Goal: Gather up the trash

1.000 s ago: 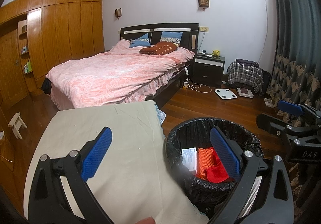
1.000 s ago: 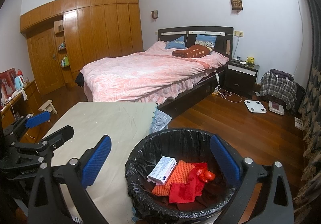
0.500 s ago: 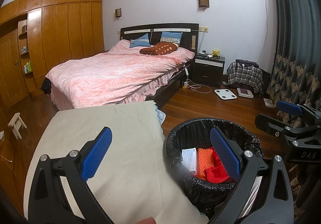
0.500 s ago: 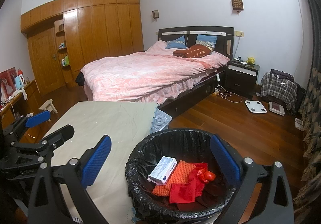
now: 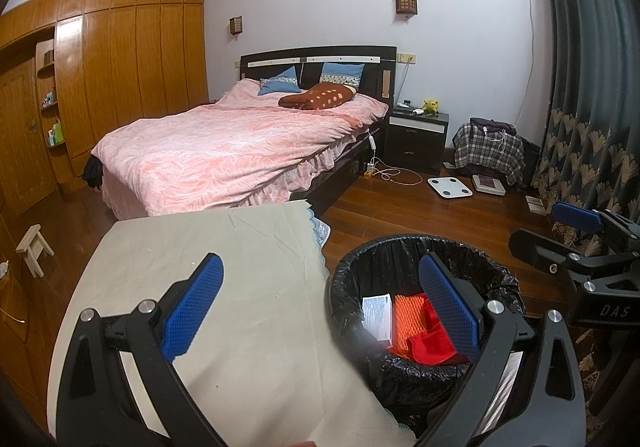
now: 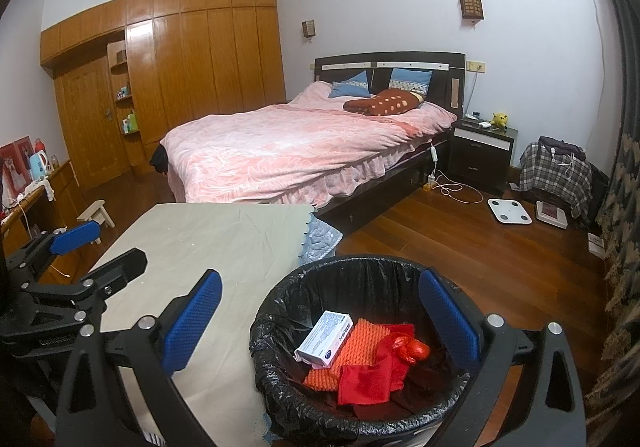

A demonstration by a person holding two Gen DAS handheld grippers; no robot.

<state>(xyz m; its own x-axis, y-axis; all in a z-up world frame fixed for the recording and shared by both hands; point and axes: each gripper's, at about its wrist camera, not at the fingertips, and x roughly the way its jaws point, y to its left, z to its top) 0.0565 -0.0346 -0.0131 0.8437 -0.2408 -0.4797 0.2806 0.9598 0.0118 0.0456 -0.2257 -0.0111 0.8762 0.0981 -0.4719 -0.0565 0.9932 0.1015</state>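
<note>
A bedroom with a dark wooden floor, a pink-quilted bed (image 6: pixel 304 151) and a wall of honey-coloured wooden wardrobes (image 6: pixel 192 59) lies ahead of both cameras. Nearest is a table covered in a plain beige cloth (image 5: pixel 224 287), and no loose litter shows on it. Just beside its right edge stands a round bin lined with a crinkled black plastic bag (image 6: pixel 280 367). The collected trash is already inside it: a small white and blue cardboard box (image 6: pixel 326 339), a piece of orange netted foam (image 6: pixel 352 355), a red cloth (image 6: pixel 368 379) and a shiny red knotted wrapper (image 6: pixel 410 349).

The left gripper (image 5: pixel 320 311) has its blue-padded jaws spread wide over the table edge and the bin rim, holding nothing. The right gripper (image 6: pixel 320 323) is likewise wide open and empty, poised above the bin's mouth.

The task looks close to finished, so the risks lie in whatever move comes next. The bin stands free on the floor, and a finger that dips too low could catch the loose liner, drag it off the rim or tip the bin, spilling the light contents. The box rests high on the heap and would slide out easily. The two grippers also sit near each other, so a careless sweep could knock them together or snag the tablecloth's scalloped edge.
</note>
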